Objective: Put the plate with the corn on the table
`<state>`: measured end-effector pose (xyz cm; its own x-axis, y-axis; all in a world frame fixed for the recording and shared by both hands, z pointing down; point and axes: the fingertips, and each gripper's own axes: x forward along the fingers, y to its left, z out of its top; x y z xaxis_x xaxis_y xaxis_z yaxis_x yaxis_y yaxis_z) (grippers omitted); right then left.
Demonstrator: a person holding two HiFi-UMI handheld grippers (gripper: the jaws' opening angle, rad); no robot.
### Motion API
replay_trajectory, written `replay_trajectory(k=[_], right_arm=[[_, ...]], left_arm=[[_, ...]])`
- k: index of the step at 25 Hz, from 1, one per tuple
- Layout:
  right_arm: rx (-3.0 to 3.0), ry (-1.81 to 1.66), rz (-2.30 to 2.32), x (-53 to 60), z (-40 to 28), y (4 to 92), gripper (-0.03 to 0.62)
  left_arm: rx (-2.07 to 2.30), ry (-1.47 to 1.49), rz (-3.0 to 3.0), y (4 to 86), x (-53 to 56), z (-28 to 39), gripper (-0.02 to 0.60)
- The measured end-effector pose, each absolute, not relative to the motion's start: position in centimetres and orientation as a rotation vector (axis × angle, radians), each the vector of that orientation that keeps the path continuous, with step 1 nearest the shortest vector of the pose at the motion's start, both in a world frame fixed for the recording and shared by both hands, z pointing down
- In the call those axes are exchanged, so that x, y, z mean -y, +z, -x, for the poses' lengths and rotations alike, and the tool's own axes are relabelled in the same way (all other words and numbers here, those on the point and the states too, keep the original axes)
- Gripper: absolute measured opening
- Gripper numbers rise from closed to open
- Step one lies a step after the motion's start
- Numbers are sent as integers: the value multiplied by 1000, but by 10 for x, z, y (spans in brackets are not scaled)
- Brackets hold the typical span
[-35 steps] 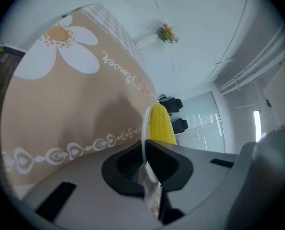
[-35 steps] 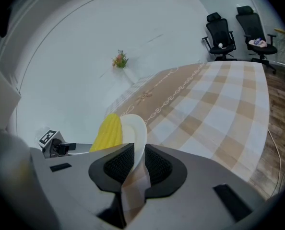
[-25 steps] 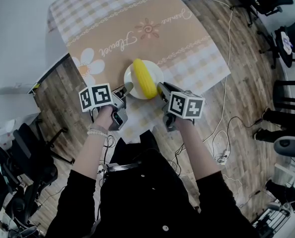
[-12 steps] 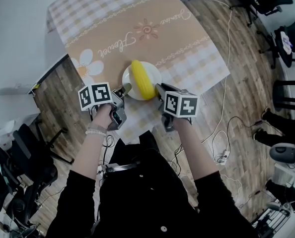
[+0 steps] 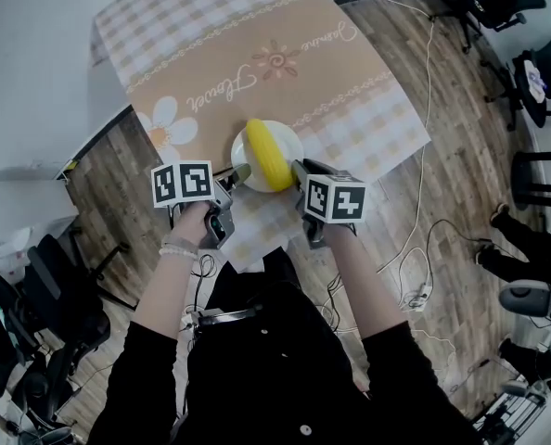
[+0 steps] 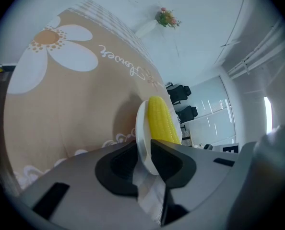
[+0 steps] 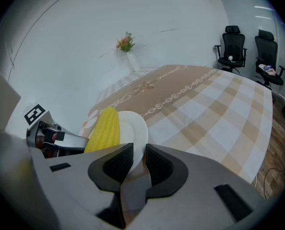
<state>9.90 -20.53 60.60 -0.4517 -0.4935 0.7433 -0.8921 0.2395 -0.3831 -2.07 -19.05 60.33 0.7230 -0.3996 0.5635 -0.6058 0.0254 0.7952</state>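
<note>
1. The plate (image 5: 292,140) was round, white and smooth, with a thin raised rim. It sat on the tabletop (image 5: 257,44), near the edge closest to the person.
2. The corn (image 5: 267,153) was a single yellow cob with a bumpy surface of kernel rows. It lay lengthwise across the middle of the plate and covered most of the plate's width.
3. A cloth (image 5: 368,109) covered the tabletop. Its centre was a tan band with a large white flower print, script lettering and a scrolled border, and its outer parts were pale checks. It looked matte and lay flat.
4. The left gripper (image 6: 143,146) was at the plate's left rim. Its grey jaws, faced with dark ribbed pads, were opening. The rim stood between them, no longer squeezed.
5. The right gripper (image 7: 139,153) was at the opposite, right rim. Its ribbed dark pads were closed tight on the thin white edge, grasping the plate.
6. Each gripper carried a cube with black-and-white square markers, facing up in the head view.
7. The floor (image 5: 118,174) around the tabletop was of wood-grain planks, with cables trailing across it on the right.
8. Black office chairs (image 7: 231,47) stood beyond the far side of the tabletop.
</note>
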Motion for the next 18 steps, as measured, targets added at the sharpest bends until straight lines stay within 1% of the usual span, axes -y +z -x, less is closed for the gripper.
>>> replay_trajectory(k=[4, 8, 13, 18], right_arm=[[2045, 1109, -1273, 205, -99, 607, 109], [2048, 1087, -1274, 206, -99, 607, 109], [2067, 1082, -1273, 207, -98, 604, 109], [2056, 1083, -1297, 206, -102, 605, 111]], left_arm=[[813, 181, -1612, 598, 187, 17, 141], [798, 205, -1628, 596, 180, 18, 168], [814, 206, -1627, 596, 172, 23, 170], [843, 276, -1672, 597, 160, 31, 169]])
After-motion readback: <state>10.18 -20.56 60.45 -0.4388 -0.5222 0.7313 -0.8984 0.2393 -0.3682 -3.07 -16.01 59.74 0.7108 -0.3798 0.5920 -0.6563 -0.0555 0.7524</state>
